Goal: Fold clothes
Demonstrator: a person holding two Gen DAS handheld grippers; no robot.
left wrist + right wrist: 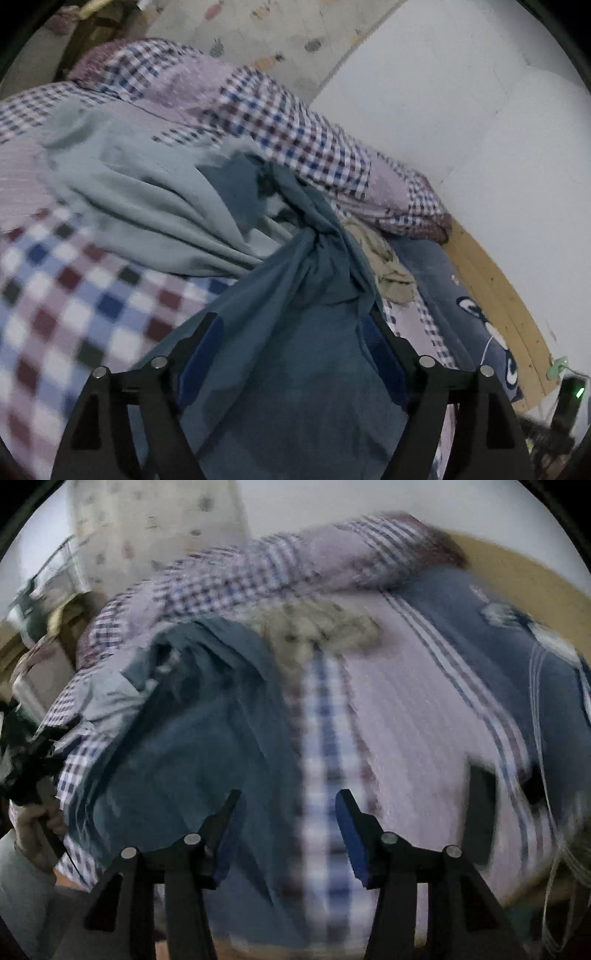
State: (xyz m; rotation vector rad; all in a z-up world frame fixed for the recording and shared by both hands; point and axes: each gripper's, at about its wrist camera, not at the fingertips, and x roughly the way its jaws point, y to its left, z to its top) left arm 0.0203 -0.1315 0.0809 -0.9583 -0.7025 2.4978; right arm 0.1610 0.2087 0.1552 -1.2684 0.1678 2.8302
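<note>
A dark teal garment lies bunched on the checked bed, twisted into a knot-like fold further out, with a paler grey-green cloth spread behind it to the left. My left gripper is open wide, and the teal fabric fills the whole gap between its blue-padded fingers. The right wrist view is blurred by motion. There the same teal garment sits to the left. My right gripper is open above the bedcover at the garment's right edge, holding nothing.
The bed has a checked and lilac striped cover, a rumpled checked duvet along the white wall, a beige cloth and a blue printed blanket. A wooden bed edge runs right. A hand shows at far left.
</note>
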